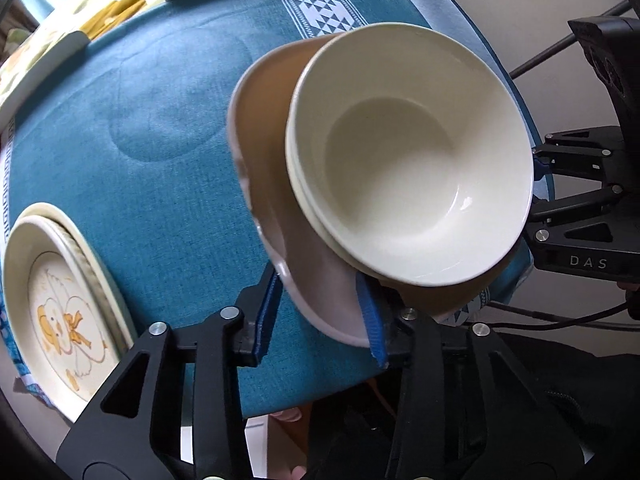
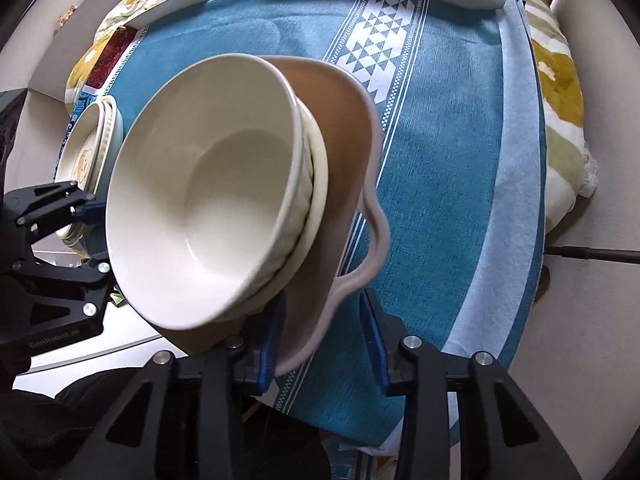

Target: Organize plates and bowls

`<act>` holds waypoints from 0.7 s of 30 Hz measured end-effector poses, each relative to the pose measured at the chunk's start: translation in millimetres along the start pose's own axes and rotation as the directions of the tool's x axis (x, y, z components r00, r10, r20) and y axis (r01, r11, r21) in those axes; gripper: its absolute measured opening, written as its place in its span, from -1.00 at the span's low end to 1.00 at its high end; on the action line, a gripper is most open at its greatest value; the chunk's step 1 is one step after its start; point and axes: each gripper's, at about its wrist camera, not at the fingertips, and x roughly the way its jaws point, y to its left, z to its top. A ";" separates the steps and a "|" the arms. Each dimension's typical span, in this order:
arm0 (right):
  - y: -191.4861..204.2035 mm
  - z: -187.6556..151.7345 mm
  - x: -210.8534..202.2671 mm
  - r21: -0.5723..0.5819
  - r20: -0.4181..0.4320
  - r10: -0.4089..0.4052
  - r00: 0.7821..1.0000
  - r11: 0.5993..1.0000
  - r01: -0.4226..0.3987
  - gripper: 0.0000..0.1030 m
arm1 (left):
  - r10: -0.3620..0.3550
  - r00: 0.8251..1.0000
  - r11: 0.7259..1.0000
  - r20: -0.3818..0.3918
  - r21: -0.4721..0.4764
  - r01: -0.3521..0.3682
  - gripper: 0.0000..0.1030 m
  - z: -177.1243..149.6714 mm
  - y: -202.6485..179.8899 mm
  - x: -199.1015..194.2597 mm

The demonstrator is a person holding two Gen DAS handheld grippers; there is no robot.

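We see, largest first, the teal tablecloth [image 1: 168, 128] with its white band of triangles [image 2: 380, 32] covering the table in both wrist views. Above it is a tan, wavy-rimmed dish [image 1: 264, 128] tilted off the cloth, with a stack of white bowls [image 1: 408, 152] nested in it; the top bowl fills the centre of the left wrist view and sits at about 9 o'clock of centre in the right wrist view [image 2: 200, 200]. In the right wrist view at least two more bowl rims show beneath the top one. At 8 o'clock in the left wrist view lies a stack of plates [image 1: 60, 300], the top one printed with a yellow duck (the same stack appears small at 9 o'clock in the right wrist view [image 2: 92, 140]). The left gripper [image 1: 320, 320] has its blue-padded jaws spread apart around the dish's near rim; its right pad [image 1: 372, 320] touches the rim. The right gripper [image 2: 324, 340] likewise has its jaws parted, the wavy rim passing between them, close against the left pad [image 2: 272, 340]. Whether either pair actually clamps the dish, we cannot tell.
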 end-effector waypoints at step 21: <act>25.2 -6.0 -6.6 -0.116 0.136 -0.041 0.990 0.992 0.058 -0.65 | 0.090 0.984 0.991 0.154 0.087 -0.104 -0.52 -14.1 -13.1 -12.8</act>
